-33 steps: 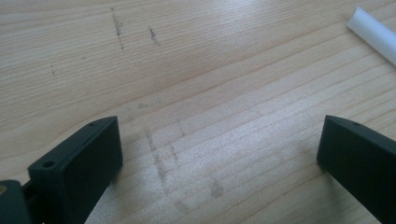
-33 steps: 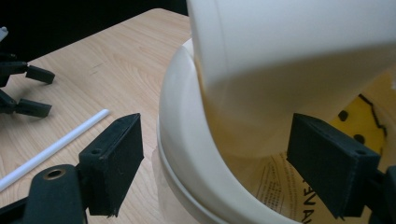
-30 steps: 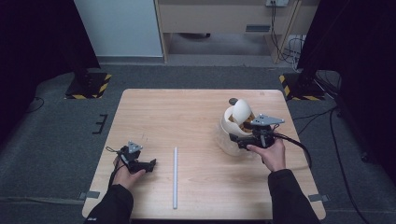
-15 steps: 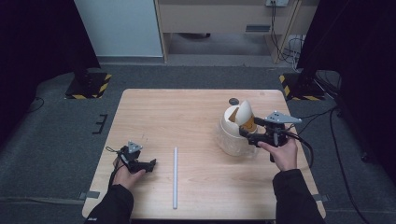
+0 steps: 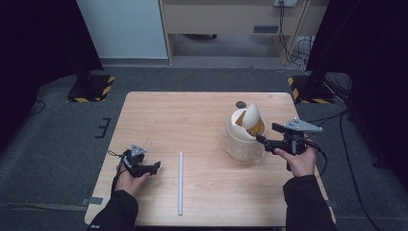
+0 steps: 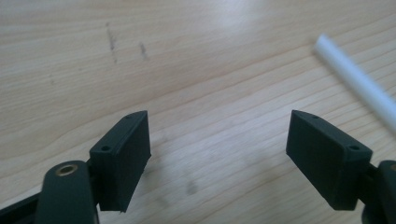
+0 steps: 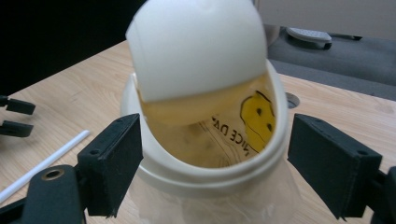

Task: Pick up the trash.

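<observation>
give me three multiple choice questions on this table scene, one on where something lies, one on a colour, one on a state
1. Where does the white tube lie?
A. on the table between the two hands
B. inside the bin
C. on the floor

2. What colour is the swing lid of the small bin?
A. black
B. white
C. red

3. How do the jaws of the left gripper stand?
A. clamped on the tube
B. apart, with nothing between them
C. clamped on the lid

Answers:
1 A, the tube rests on the wood between the left gripper and the right gripper.
2 B, the lid shows white.
3 B, bare table shows between them; they have just been closing.
</observation>
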A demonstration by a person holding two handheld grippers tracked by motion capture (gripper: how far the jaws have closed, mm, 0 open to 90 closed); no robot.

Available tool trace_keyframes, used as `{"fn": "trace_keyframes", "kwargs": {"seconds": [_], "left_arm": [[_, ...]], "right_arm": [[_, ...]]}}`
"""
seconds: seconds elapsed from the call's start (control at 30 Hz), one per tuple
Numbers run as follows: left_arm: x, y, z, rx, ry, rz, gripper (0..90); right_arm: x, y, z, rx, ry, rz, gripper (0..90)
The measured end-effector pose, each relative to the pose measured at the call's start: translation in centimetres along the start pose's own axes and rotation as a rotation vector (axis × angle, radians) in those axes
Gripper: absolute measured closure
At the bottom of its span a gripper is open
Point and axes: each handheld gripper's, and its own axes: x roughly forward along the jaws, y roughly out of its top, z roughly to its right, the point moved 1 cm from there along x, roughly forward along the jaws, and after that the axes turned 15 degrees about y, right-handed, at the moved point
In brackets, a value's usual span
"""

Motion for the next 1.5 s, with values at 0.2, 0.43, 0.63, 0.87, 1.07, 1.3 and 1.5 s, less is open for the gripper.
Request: {"fn": "trace_keyframes", "kwargs": {"seconds": [0.2, 0.43, 0.63, 0.87, 1.07, 1.3, 1.5], "left_arm": [[-1.7, 0.9, 2.4, -0.013, -0.045, 0.057, 26.4], [-2.9, 0.7, 5.2, 0.008, -0.111, 0.034, 31.0], [-3.5, 0.5, 7.5, 0.065, -0.131, 0.013, 33.4], [-3.3, -0.3, 9.2, 0.12, -0.122, -0.067, 38.4], [-3.5, -0.6, 9.9, 0.135, -0.114, -0.116, 44.6], [-3.6, -0.7, 9.8, 0.127, -0.1, -0.144, 53.0], [-3.6, -0.6, 9.3, 0.135, -0.083, -0.154, 63.4]], "right_arm": [[-1.4, -0.9, 0.7, 0.036, -0.035, 0.016, 18.1], [-1.7, -1.6, 1.2, 0.049, -0.06, -0.003, 18.0], [-1.8, -2.1, 1.6, 0.057, -0.077, -0.015, 18.1], [-2.0, -2.6, 2.0, 0.066, -0.091, -0.021, 18.1], [-2.0, -2.9, 2.2, 0.072, -0.095, -0.034, 18.2], [-2.2, -2.8, 2.2, 0.071, -0.097, -0.03, 18.2], [-2.1, -3.0, 2.3, 0.073, -0.099, -0.036, 18.2]]}}
